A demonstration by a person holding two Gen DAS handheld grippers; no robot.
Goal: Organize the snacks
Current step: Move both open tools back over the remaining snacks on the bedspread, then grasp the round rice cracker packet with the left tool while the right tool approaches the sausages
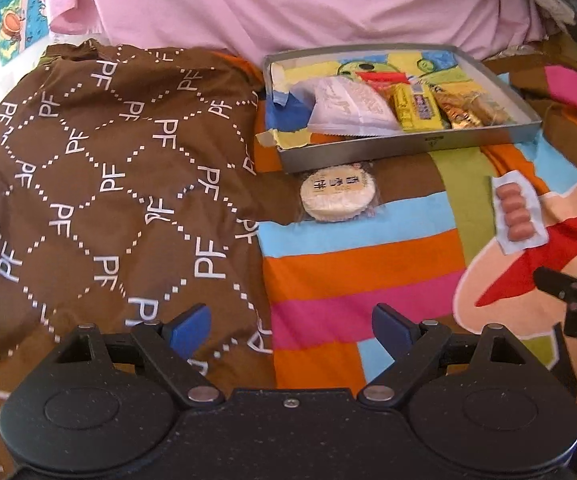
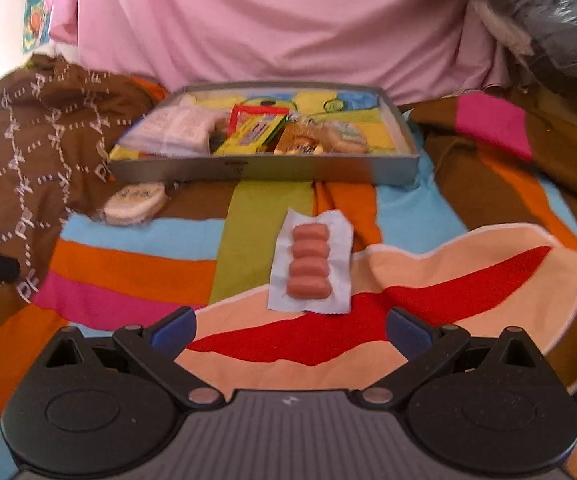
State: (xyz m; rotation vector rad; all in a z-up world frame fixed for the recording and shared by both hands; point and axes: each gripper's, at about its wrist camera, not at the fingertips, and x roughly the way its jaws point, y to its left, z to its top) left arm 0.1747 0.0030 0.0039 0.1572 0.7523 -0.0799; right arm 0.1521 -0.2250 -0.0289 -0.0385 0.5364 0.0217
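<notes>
Snacks lie spread over a bright striped bedspread (image 1: 328, 264), some boxed and some loose. Far left, a brown cloth (image 1: 88, 184) printed with white letters is heaped on the bed. To its right sits a shallow grey tray (image 1: 368, 152) holding a white packet (image 1: 348, 108), a yellow bar (image 1: 412, 108) and a golden wrapped sweet (image 1: 464, 112), all crowded toward its right half. Just in front of the tray's left corner, close to it, lies a round white cake (image 1: 338, 198) in clear wrap, flat on the bedspread. Further right and well apart from the cake, a sausage pack (image 2: 312, 264) with four pink links side by side rests flat on the cloth, in front of the tray's middle as the right camera sees it. Behind everything hangs a pink sheet (image 1: 288, 0).

Left hand-held gripper (image 1: 290, 330) hovers low over the edge of the brown cloth, jaws spread, nothing between them. Right hand-held gripper (image 2: 290, 332) sits just short of the sausage pack, lined up with it, jaws likewise spread wide and empty.
</notes>
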